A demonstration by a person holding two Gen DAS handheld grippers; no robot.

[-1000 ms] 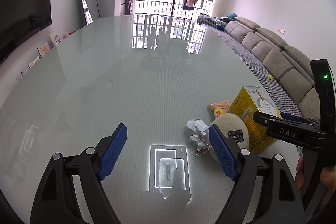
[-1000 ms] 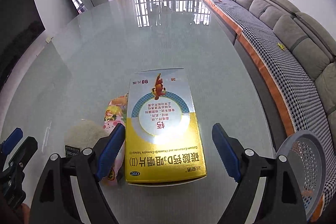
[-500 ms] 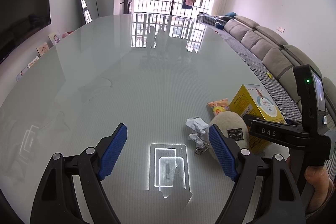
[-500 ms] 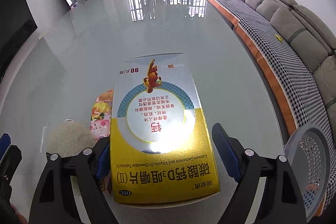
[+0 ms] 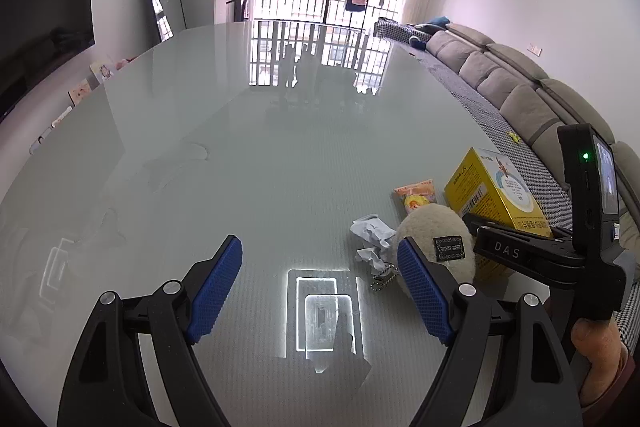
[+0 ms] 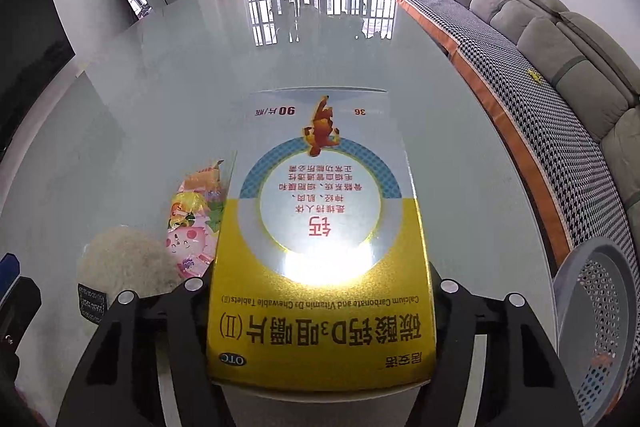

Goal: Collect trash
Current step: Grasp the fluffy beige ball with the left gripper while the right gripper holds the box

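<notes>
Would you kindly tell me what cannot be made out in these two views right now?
- Right claw pads: right wrist view, hidden behind the yellow box, so contact cannot be confirmed as the jaws close.
- Snack packet: left wrist view, partly behind the fluffy ball.
- Basket: right wrist view, cut off by the edge; contents unclear.
- Label on the ball: too small to read.

Right gripper (image 6: 320, 291) jaws closing around yellow medicine box (image 6: 320, 247) on glass table (image 6: 160, 87); snack packet (image 6: 192, 223) beside box.
</notes>
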